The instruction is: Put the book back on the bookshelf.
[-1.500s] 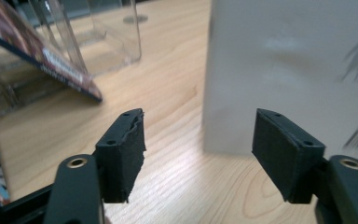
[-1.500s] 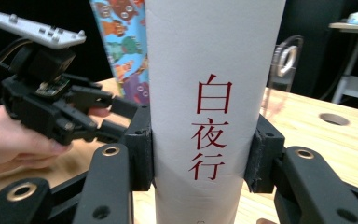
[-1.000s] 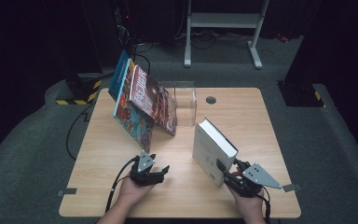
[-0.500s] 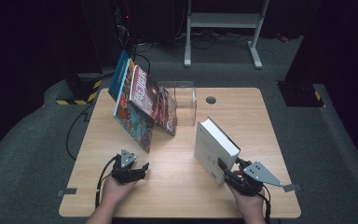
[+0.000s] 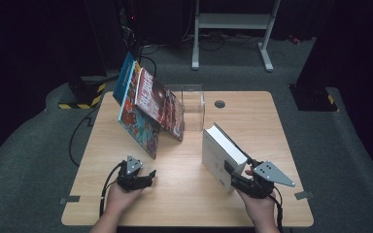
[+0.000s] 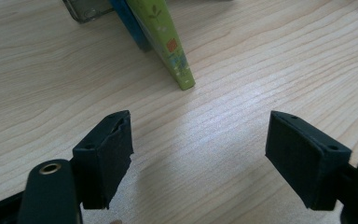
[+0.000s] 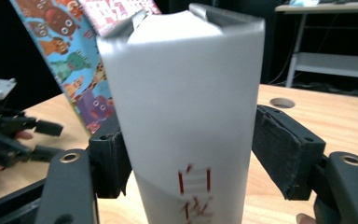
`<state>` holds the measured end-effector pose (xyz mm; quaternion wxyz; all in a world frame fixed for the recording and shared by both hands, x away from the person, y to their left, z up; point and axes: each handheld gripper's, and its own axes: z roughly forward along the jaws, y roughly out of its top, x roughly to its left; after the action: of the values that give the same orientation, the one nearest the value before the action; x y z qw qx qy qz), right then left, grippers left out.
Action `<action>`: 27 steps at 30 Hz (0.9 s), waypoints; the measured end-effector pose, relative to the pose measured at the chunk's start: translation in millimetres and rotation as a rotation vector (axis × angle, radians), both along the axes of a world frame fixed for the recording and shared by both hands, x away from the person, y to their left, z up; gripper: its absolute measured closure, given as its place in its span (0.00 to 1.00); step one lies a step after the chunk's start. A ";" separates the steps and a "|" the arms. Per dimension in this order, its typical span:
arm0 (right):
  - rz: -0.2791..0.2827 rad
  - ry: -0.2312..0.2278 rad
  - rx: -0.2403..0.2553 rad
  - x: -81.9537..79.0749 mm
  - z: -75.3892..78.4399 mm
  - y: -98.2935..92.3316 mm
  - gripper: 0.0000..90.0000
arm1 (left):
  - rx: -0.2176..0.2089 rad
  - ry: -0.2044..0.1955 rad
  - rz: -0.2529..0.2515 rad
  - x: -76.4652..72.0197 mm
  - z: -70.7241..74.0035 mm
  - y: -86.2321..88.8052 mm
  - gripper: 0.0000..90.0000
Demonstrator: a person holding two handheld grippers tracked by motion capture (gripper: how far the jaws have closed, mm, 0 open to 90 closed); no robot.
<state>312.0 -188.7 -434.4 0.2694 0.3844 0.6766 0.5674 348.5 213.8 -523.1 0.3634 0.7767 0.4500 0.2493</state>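
Observation:
A thick white book [image 5: 221,153] stands upright on the table's right half, spine up; in the right gripper view the white book [image 7: 186,93] is close and blurred. My right gripper [image 5: 233,177] has a jaw on either side of its near end. Those jaws have just been opening, and the pads [image 7: 279,149] flank the cover without pressing it. My left gripper [image 5: 148,177] rests low at the front left, open, with bare wood between its jaws in the left gripper view [image 6: 198,154].
Several colourful books [image 5: 150,109] lean against a clear acrylic holder [image 5: 194,104] at the back left. A green spine [image 6: 170,42] and a blue one [image 6: 130,23] meet the table ahead of my left gripper. A round cable hole [image 5: 219,103] lies behind the white book.
My left hand slid left along the front of the table, then stopped. The right hand stayed by the white book, which still stands upright.

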 end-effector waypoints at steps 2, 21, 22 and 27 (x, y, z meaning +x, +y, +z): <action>0.016 -0.014 0.003 -0.7 2.4 1.7 0.44 | -0.001 0.000 -0.004 -0.2 0.2 0.2 0.26; 0.025 0.048 0.000 4.4 19.8 6.5 0.51 | -0.015 0.006 -0.006 0.0 -0.1 0.7 0.25; 0.023 0.047 -0.001 4.6 19.7 6.8 0.52 | -0.014 0.006 -0.006 -0.1 -0.1 0.6 0.25; 0.011 0.026 -0.031 5.1 19.6 8.4 0.54 | -0.011 0.011 -0.007 -0.1 -0.2 0.3 0.25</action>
<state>317.1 -180.3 -414.8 0.2633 0.3837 0.6909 0.5533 348.3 214.1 -523.3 0.3662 0.7775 0.4506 0.2414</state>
